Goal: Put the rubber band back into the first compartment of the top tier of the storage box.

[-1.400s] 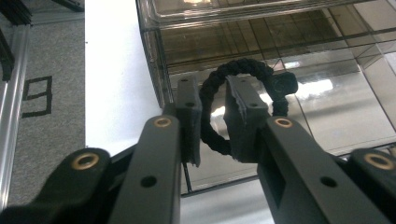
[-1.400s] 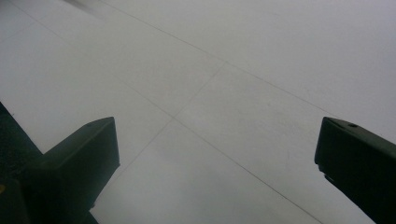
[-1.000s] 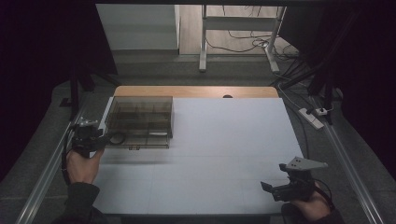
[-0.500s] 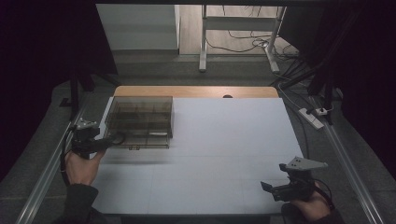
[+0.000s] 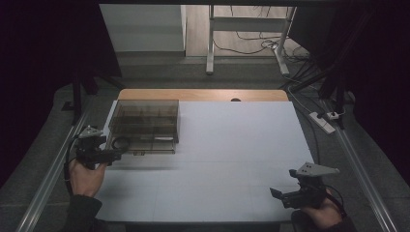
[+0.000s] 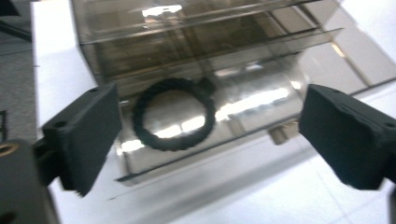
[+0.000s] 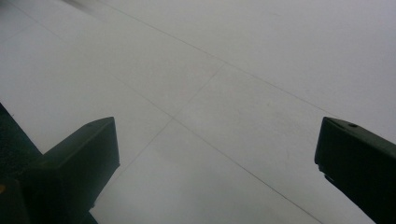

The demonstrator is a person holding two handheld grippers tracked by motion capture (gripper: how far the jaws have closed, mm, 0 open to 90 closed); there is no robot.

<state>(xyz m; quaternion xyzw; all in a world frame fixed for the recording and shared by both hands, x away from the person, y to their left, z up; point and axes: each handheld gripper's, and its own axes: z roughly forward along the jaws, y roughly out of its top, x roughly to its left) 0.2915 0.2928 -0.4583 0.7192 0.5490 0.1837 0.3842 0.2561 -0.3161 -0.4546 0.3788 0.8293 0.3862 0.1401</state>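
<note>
A: Where's the ring rn?

B: Black ring (image 6: 173, 114) lies flat in the pulled-out bottom drawer of the smoky clear drawer box (image 5: 145, 121), near the tabletop's (image 5: 232, 159) left edge, toward the far-left corner.

A: Jaws?

B: Left gripper (image 6: 210, 135) has just been opening, now wide; ring sits dead ahead betw. them but farther in, untouched. Right gripper (image 7: 217, 172) also wide, nothing in it, over bare top by the near-right corner.

A: So left's nearer?

B: Yep, by far.

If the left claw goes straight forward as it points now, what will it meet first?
Probably the black ring lying in the pulled-out bottom drawer of the smoky clear organizer. The left claw, its jaws having just been opening, faces it; depth is unclear.
</note>
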